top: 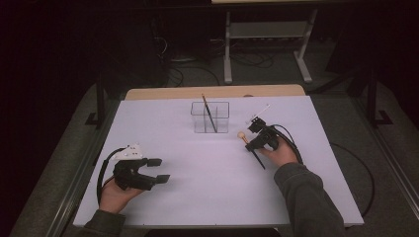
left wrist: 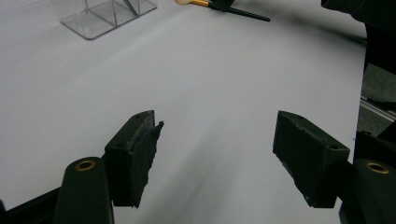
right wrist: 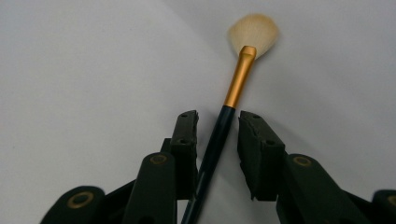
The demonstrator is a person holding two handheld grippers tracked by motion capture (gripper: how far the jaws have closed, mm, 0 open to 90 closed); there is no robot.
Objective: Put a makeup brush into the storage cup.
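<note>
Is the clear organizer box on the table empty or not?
Not empty: the clear organizer box holds one dark brush, leaning upright inside it.

Room dark, light falls mostly on the white rectangular tabletop (top: pixel 207 197) under both claws. Bare wooden edge strip (top: pixel 212 92) runs along its far side, beyond the claws. Grey carpeted floor (top: pixel 59 163) surrounds the table. Far past the claws: grey metal stand with two splayed legs (top: pixel 267 39) and loose black cables (top: pixel 197 69) on the floor. Black frame posts (top: pixel 100 101) flank the far corners.
</note>
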